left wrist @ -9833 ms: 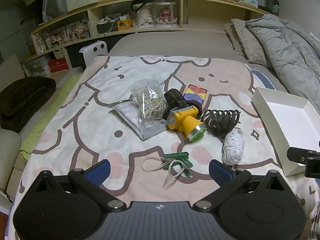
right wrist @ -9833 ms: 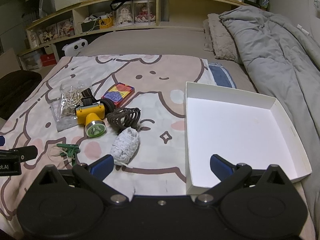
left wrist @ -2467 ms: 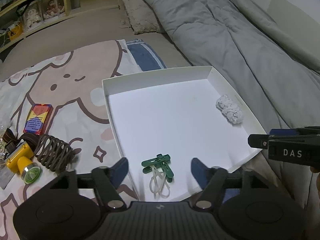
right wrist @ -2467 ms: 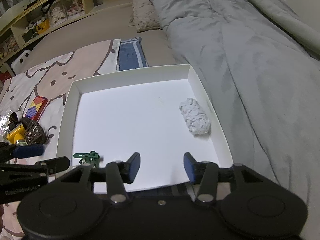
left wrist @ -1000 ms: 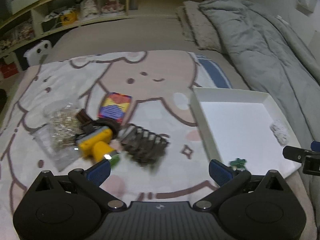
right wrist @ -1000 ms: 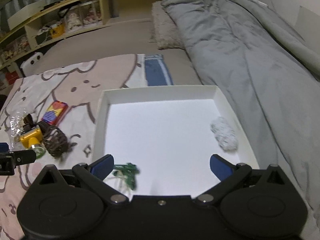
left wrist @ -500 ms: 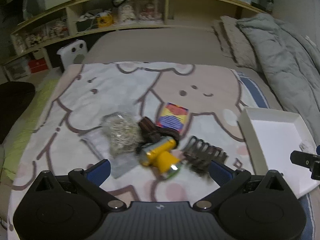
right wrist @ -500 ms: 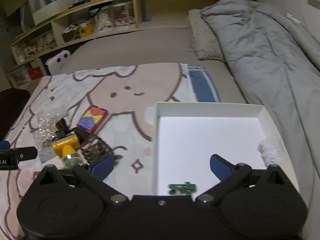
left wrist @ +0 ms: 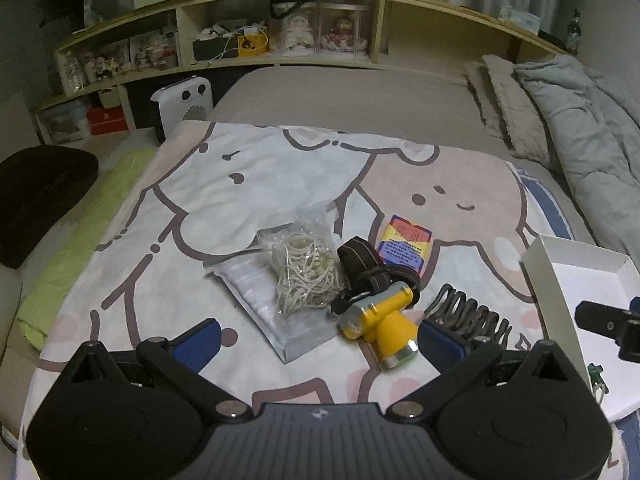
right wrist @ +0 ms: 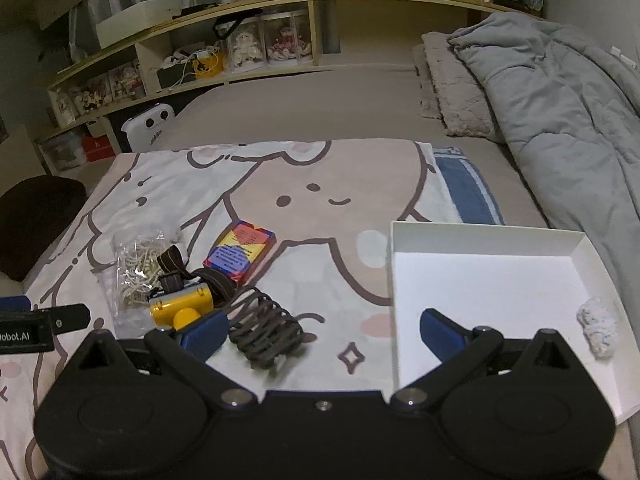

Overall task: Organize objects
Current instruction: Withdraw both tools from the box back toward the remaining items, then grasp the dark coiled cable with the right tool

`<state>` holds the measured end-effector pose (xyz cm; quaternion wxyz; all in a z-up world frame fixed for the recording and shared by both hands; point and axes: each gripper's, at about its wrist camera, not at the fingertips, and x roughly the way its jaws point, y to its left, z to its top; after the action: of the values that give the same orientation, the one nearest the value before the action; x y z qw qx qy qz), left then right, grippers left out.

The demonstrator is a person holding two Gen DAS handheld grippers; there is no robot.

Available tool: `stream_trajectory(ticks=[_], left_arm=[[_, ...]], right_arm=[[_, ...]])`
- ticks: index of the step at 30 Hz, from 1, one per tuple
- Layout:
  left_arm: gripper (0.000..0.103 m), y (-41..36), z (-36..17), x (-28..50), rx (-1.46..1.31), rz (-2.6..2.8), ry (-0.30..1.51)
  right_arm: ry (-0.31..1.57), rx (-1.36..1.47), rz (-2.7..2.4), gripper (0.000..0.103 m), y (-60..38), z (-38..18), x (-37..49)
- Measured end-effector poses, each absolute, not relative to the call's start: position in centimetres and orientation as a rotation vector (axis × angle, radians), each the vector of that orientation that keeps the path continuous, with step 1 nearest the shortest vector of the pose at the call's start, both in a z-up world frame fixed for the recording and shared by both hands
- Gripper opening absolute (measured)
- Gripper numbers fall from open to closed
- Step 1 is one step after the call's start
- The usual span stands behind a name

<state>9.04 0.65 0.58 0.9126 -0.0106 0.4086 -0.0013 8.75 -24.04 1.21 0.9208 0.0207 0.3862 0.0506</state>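
Note:
On the cartoon-print blanket (left wrist: 280,184) lie a bag of rubber bands (left wrist: 306,266), a flat silver pouch (left wrist: 272,312), a yellow headlamp (left wrist: 380,320) with its dark strap, a colourful card box (left wrist: 406,248) and a dark hair claw (left wrist: 468,316). My left gripper (left wrist: 316,344) hovers open just in front of the pouch and headlamp, holding nothing. In the right wrist view the hair claw (right wrist: 264,330) sits just ahead of my open, empty right gripper (right wrist: 324,332). The white tray (right wrist: 500,280) holds a white crocheted ball (right wrist: 598,326); green clips (left wrist: 596,374) peek out in the left wrist view.
A grey duvet (right wrist: 560,92) and pillow (right wrist: 452,88) cover the bed's right side. A wooden shelf (left wrist: 280,32) with dolls and boxes runs along the back. A white heater (left wrist: 184,100) and a dark cushion (left wrist: 40,192) sit left of the bed.
Both grippers have swung left, away from the tray and back over the pile of loose objects. The clips and the crocheted ball stay in the tray; both grippers remain open.

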Motion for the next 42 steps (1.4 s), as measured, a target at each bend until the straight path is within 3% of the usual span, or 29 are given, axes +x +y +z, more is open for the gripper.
stream_trajectory(ticks=[7, 11, 19, 26, 30, 33, 37, 42], left_arm=[[0.096, -0.6, -1.9, 9.0, 0.032, -0.107, 0.833], [0.085, -1.6, -3.7, 9.4, 0.069, -0.168, 0.848], [0.075, -4.0, -6.4, 9.6, 0.096, -0.272, 0.822], [0.058, -4.3, -8.5, 10.8, 0.073, -0.280, 0.836], [0.053, -4.1, -9.2, 11.3, 0.073, -0.274, 0.822], [0.048, -4.3, -9.9, 11.8, 0.079, -0.268, 0.824], [0.035, -4.9, -10.6, 12.2, 0.111, -0.277, 0.821], [0.034, -5.2, -10.9, 12.2, 0.126, -0.275, 0.808]], right_arm=[[0.798, 0.130, 0.117, 0.103, -23.3, -0.3, 9.5], [0.821, 0.159, 0.109, 0.103, -23.1, -1.5, 9.9], [0.853, 0.341, 0.110, 0.103, -25.0, -5.1, 10.8], [0.878, 0.500, 0.043, 0.103, -26.0, -7.2, 11.5], [0.899, 0.587, 0.057, 0.089, -26.3, -8.2, 11.9], [0.894, 0.569, 0.087, 0.070, -25.8, -8.3, 12.2], [0.919, 0.540, 0.126, 0.066, -24.7, -8.6, 12.5], [0.963, 0.559, 0.146, 0.049, -24.0, -9.7, 13.0]])
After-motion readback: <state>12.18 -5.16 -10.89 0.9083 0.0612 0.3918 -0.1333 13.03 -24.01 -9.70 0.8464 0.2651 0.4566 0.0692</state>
